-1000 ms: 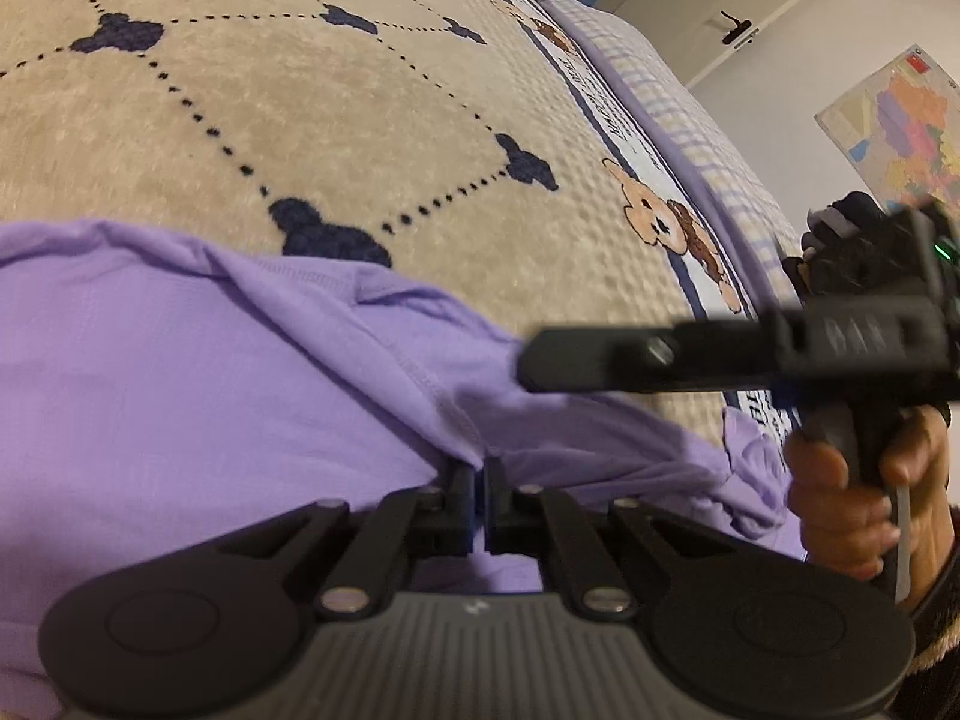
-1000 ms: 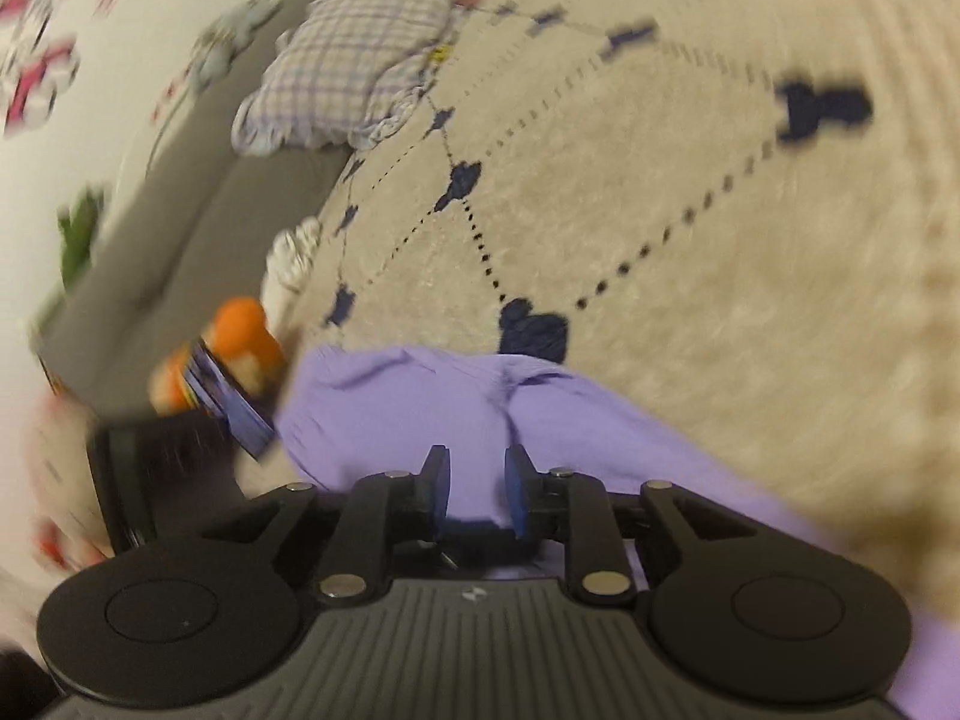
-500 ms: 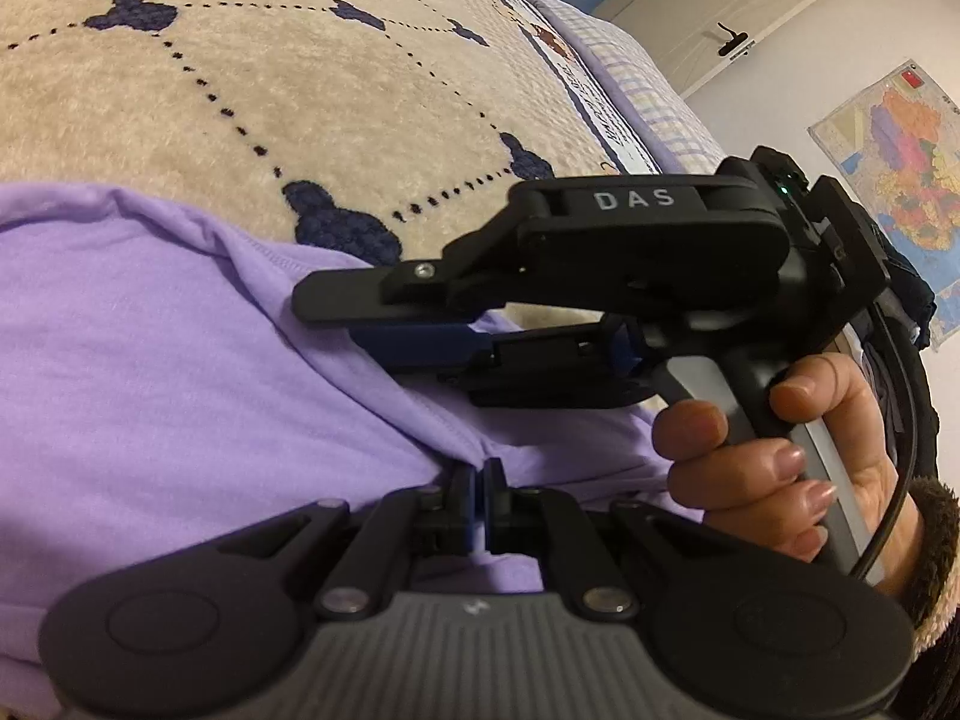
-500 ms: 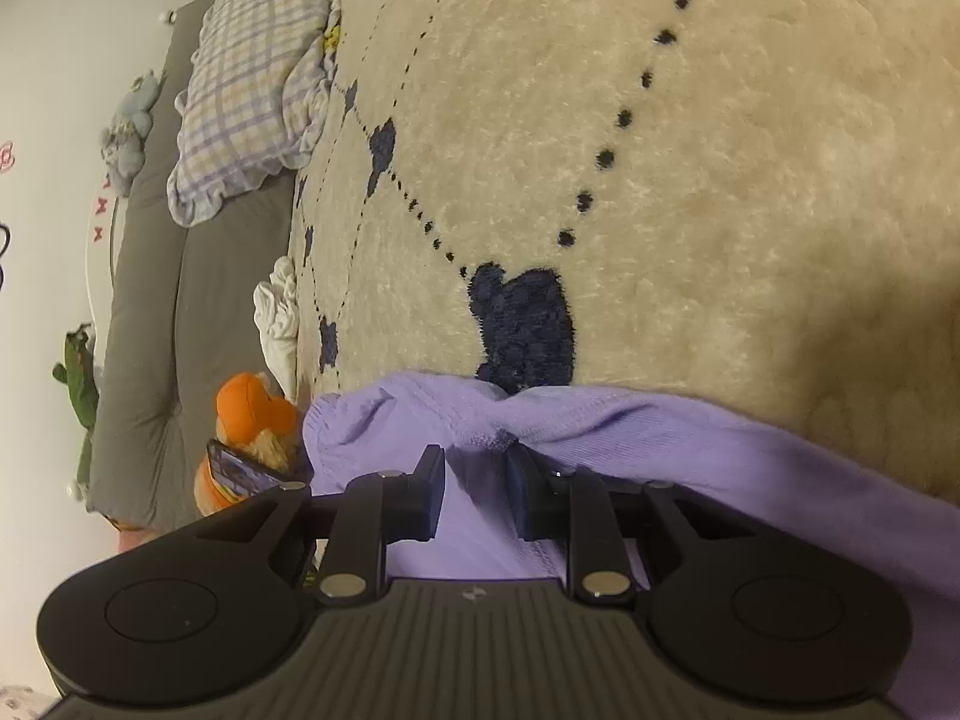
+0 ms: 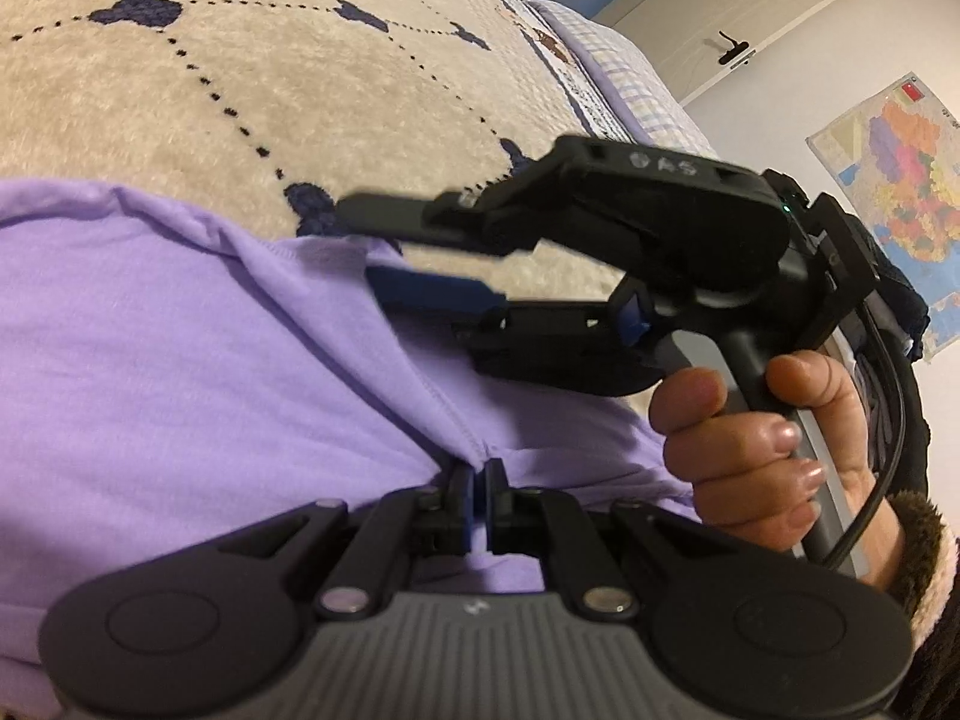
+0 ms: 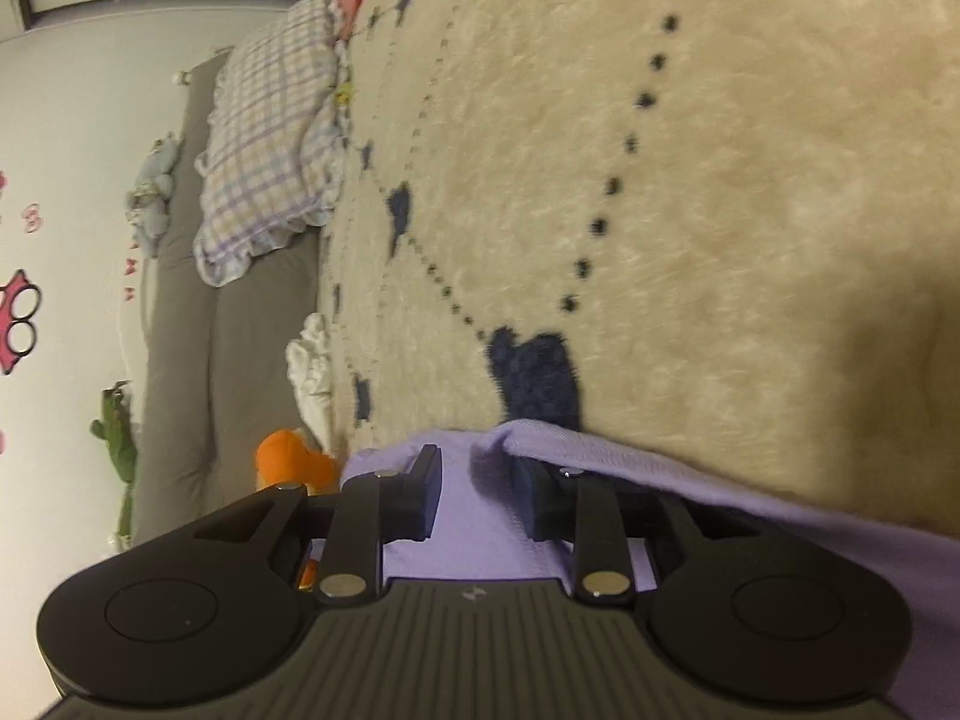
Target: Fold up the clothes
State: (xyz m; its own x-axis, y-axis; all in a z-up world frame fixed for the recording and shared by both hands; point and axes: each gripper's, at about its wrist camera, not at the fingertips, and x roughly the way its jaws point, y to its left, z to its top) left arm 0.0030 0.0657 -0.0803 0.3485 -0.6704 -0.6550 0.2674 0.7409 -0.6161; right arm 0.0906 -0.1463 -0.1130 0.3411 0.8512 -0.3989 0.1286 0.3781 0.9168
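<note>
A purple garment (image 5: 180, 360) lies on the beige fleece blanket (image 5: 300, 90) with dark bear-head marks. My left gripper (image 5: 478, 480) is shut on a fold of that garment near a seam. My right gripper (image 5: 360, 246), held by a hand (image 5: 750, 450), lies on its side at the garment's far edge. Its jaws are opening. In the right wrist view the purple garment (image 6: 474, 516) lies slack between the right gripper (image 6: 477, 468) fingers, and a fold drapes over the right-hand finger. The pads stand apart and do not press the cloth.
A plaid pillow (image 6: 270, 138), a white cloth (image 6: 312, 372) and an orange plush toy (image 6: 291, 462) lie along the grey padded headboard (image 6: 180, 360). A wall map (image 5: 900, 180) hangs beyond the bed. The blanket (image 6: 720, 180) stretches wide beyond the garment.
My right gripper came in from the right over the garment's edge, rolled onto its side and sank toward the blanket, and its jaws have widened. My left gripper kept still, shut on the cloth.
</note>
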